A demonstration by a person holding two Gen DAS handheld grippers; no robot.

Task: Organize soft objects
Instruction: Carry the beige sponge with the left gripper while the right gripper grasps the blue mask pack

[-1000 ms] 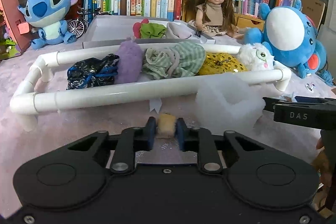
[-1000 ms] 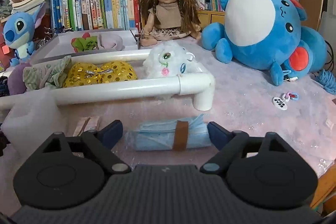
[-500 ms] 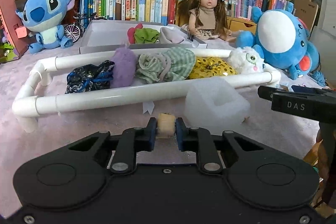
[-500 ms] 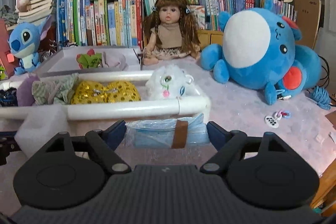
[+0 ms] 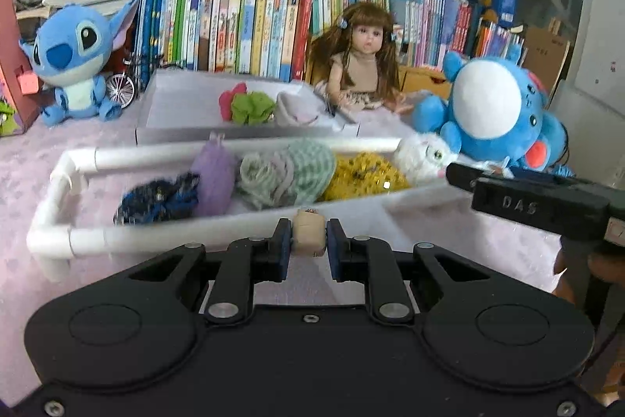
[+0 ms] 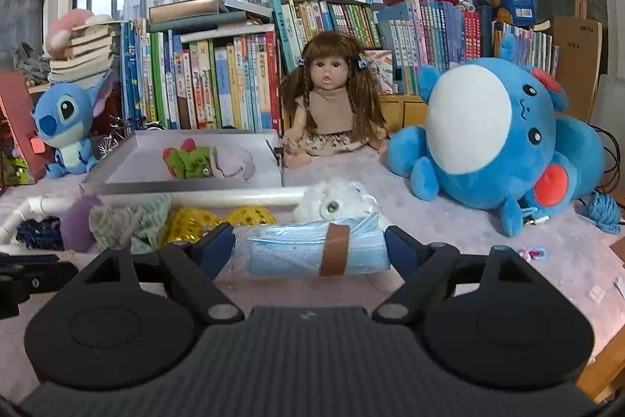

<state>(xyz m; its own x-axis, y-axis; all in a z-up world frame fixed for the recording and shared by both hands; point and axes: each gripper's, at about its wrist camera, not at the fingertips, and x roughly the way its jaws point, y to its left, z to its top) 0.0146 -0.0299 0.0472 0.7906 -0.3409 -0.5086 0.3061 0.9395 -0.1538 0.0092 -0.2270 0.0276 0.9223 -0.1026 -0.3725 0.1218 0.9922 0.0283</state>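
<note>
My left gripper [image 5: 308,241] is shut on a small beige soft block [image 5: 308,235] and holds it up in front of the white pipe frame [image 5: 90,241]. My right gripper [image 6: 310,251] is shut on a rolled blue pack of face masks [image 6: 297,253] with a brown band, held above the table near the frame's right end. Inside the frame lie a dark blue cloth [image 5: 160,198], a purple plush [image 5: 213,178], a green checked cloth [image 5: 289,170], a gold sequin piece [image 5: 363,174] and a white fluffy toy [image 5: 424,153].
A white tray [image 5: 187,96] behind the frame holds a red-green cloth [image 5: 246,104] and a pale cloth [image 5: 297,108]. A doll [image 5: 361,61], a blue Stitch plush [image 5: 74,65], a big blue plush [image 5: 496,112] and books stand at the back. The right gripper's body [image 5: 539,206] shows at right.
Both grippers have risen with their loads. The mask pack has left the table and now sits level with the frame's right end. The white foam block has dropped out of both views.
</note>
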